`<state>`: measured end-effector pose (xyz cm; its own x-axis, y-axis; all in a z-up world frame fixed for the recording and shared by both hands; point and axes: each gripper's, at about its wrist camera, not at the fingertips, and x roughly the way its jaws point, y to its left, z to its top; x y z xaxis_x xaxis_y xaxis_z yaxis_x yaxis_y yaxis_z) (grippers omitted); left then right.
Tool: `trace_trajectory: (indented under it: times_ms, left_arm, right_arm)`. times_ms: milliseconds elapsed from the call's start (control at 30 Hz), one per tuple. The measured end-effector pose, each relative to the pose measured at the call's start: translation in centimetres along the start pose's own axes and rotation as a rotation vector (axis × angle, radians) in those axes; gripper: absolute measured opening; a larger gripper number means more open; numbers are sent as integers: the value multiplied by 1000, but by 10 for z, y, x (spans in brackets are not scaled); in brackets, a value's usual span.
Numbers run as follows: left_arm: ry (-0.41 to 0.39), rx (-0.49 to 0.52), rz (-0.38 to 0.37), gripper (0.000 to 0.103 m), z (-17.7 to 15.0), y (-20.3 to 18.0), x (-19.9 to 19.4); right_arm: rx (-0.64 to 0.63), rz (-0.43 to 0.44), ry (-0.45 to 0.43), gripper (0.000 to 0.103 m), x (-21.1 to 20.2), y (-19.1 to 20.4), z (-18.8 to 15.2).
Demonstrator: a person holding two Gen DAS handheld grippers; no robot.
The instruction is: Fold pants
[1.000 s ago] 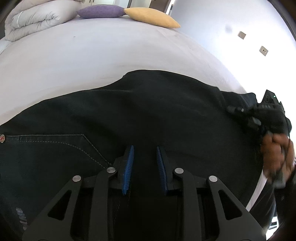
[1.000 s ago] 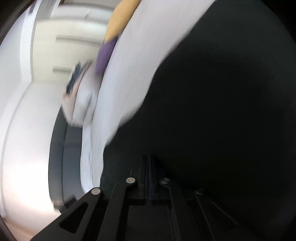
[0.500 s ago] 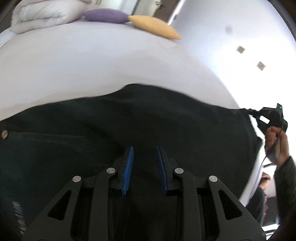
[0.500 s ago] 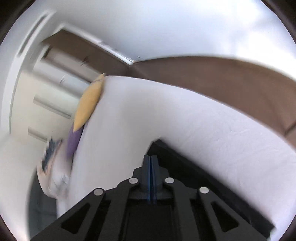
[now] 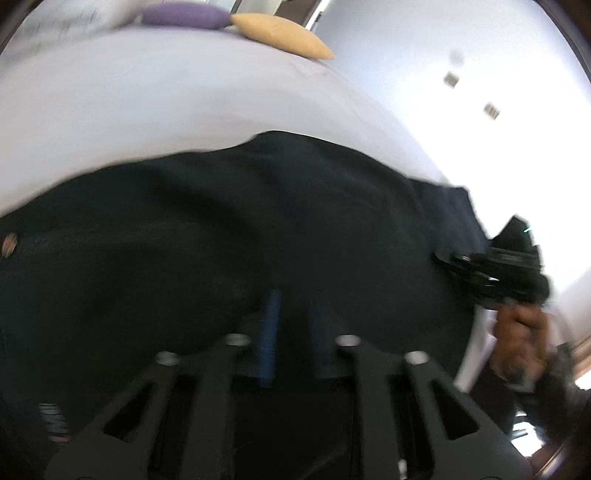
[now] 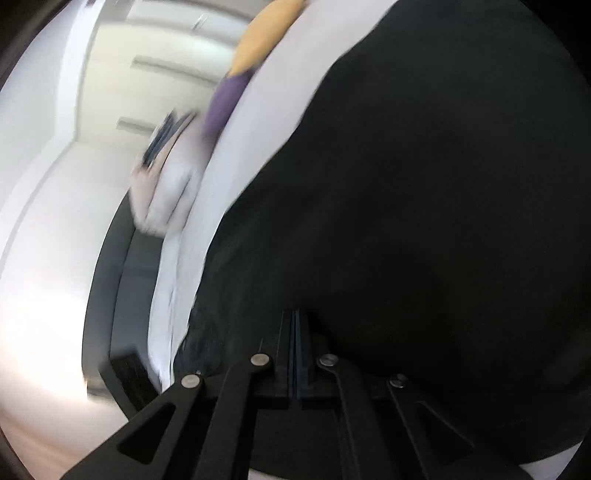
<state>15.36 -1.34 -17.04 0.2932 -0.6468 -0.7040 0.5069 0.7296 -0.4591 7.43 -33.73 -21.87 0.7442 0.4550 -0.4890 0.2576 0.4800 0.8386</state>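
Black pants (image 5: 236, 229) lie spread across a white bed (image 5: 147, 96); a metal button (image 5: 9, 243) shows at the left edge. My left gripper (image 5: 293, 306) is low over the pants with its blue-padded jaws apart and nothing between them. My right gripper (image 5: 448, 258) shows at the pants' right end in the left wrist view. In the right wrist view it (image 6: 295, 321) has its jaws pressed together at the edge of the black pants (image 6: 424, 221); whether cloth is pinched between them is hidden.
A yellow cushion (image 5: 280, 35) and a purple cushion (image 5: 181, 16) lie at the far end of the bed. A folded white duvet (image 6: 166, 199) is beside them. A white wall (image 5: 461, 74) with two small plates is on the right. The bed's right edge drops to the floor.
My right gripper swung up with the pants' end half a second ago and has come back down onto the pants. My left gripper has barely shifted and stays open.
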Motion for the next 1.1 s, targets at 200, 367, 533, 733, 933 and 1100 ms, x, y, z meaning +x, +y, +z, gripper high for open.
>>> trace_trajectory:
  times_ms: [200, 367, 533, 733, 933, 1100]
  left_arm:
    - [-121, -133, 53, 7, -31, 77, -59]
    - [-176, -141, 74, 6, -55, 106, -97]
    - [-227, -117, 209, 6, -67, 108, -134]
    - [-269, -124, 100, 3, -54, 44, -137]
    - [-89, -109, -174, 3, -27, -46, -29]
    - [13, -207, -176, 1, -18, -33, 28]
  right_arm:
    - [75, -49, -155, 0, -29, -16, 37]
    - [134, -110, -302, 0, -75, -42, 64]
    - [193, -245, -469, 1, -138, -50, 93]
    - [-16, -47, -275, 5, -123, 4, 47]
    - [-86, 111, 134, 5, -8, 56, -25]
    - [37, 84, 95, 0, -6, 15, 3]
